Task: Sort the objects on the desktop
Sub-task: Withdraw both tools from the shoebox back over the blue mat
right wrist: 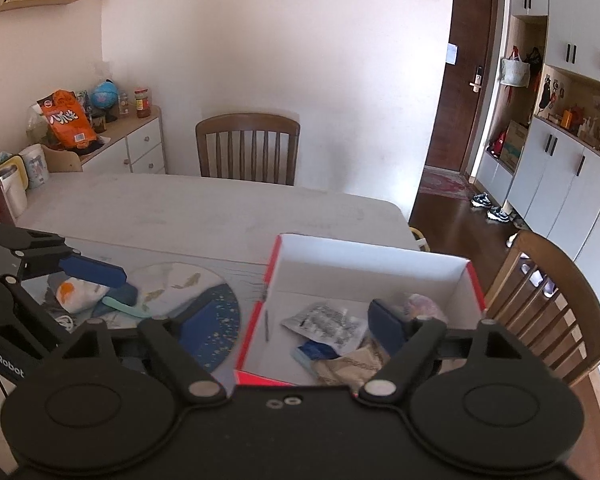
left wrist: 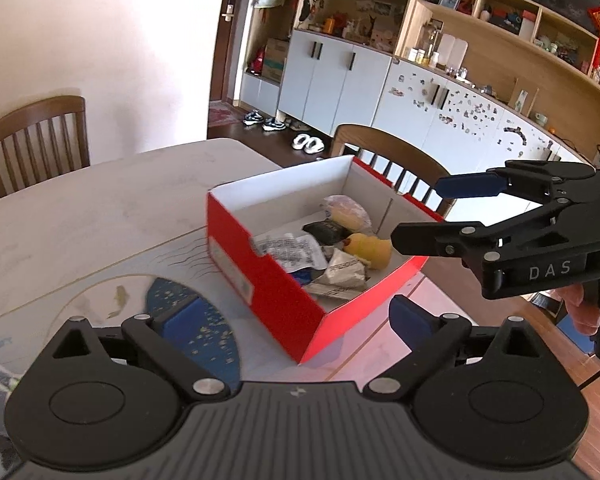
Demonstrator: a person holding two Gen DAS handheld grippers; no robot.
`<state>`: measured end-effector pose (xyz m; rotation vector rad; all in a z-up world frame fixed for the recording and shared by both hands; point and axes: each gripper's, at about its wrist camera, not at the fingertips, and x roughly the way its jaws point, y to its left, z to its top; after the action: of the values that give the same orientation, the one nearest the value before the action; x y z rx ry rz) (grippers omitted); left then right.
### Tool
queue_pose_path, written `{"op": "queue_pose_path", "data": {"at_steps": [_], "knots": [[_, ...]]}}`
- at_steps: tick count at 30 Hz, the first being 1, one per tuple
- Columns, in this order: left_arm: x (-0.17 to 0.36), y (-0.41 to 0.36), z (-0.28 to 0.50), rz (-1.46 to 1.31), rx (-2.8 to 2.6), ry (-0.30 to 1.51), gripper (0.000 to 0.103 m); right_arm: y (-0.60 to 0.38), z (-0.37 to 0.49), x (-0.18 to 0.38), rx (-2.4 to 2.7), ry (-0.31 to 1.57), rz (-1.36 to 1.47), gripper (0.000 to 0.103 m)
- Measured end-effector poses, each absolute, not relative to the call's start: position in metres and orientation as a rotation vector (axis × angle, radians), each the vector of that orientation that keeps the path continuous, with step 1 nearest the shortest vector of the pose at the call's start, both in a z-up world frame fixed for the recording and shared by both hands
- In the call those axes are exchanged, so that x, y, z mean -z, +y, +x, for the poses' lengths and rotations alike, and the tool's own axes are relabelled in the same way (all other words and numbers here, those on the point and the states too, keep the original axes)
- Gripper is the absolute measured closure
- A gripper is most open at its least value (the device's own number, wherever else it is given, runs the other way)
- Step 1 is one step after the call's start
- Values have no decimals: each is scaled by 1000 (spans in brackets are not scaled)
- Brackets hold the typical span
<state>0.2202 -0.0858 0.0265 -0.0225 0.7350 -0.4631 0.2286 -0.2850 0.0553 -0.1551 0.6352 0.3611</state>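
Note:
A red box with a white inside stands on the table; it also shows in the right wrist view. In it lie a yellow rubber duck, a printed foil packet, a crumpled wrapper, a black item and a pale bagged item. My left gripper is open and empty, low before the box's near corner. My right gripper is open and empty above the box; in the left wrist view it hovers over the box's right side.
A mat with a white and blue round pattern lies left of the box. On it sits a pile with a white-orange pouch and a teal strip. Wooden chairs stand around the table. Cups and a bottle stand far left.

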Motion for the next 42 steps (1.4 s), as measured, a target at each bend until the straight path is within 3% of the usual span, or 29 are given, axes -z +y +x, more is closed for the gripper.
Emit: {"op": "queue_pose_path", "data": {"at_steps": [13, 42], "knots": [[-18, -7, 203, -62, 363, 707, 0, -235, 218, -47, -412, 615, -158, 9], [30, 132, 204, 3, 249, 720, 0, -119, 240, 11, -617, 709, -310, 10]]}}
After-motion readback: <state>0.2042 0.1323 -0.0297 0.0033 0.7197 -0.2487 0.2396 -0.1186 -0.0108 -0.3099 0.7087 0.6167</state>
